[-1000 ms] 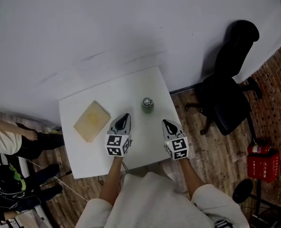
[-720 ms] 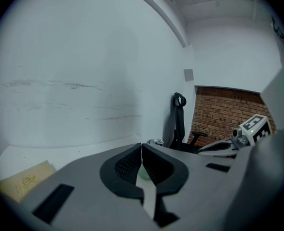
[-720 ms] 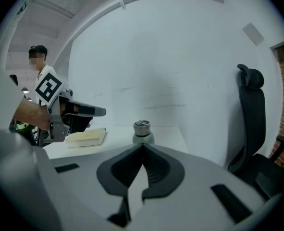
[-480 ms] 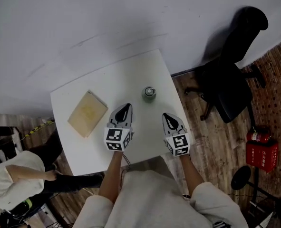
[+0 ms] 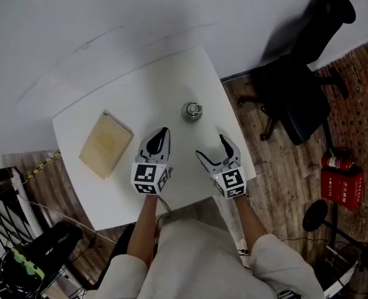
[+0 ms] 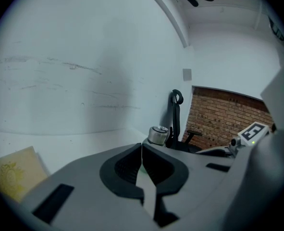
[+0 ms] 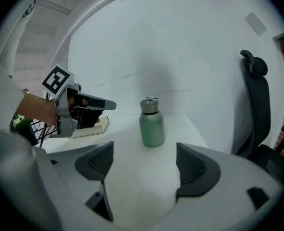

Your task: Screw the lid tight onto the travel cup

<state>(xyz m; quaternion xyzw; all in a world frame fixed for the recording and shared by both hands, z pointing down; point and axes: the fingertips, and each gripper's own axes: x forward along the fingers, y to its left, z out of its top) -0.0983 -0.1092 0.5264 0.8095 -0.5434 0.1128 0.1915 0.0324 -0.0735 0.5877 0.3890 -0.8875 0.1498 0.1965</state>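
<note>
travel cup [image 5: 192, 111]: upright on white table [image 5: 152, 92], silver lid [image 7: 149, 105] on top, ahead of both grippers.
left gripper [image 5: 164, 130]: jaws clenched together, empty.
right gripper [image 5: 210, 146]: jaws just opened wide, nothing between them; cup well apart.

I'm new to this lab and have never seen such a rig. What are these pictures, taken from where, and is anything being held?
No robot here: a person stands at a white table with a two-fingered gripper in each hand. The head view comes from a camera on the person's head, looking down; the two gripper views come from cameras riding on the grippers. On the table stands a green travel cup with its silvery lid on; a tan pad lies to its left. The left gripper has its fingers shut on nothing. The right gripper has just been opening its fingers; nothing is between them, and the cup stands apart, ahead. Nothing is held.
</note>
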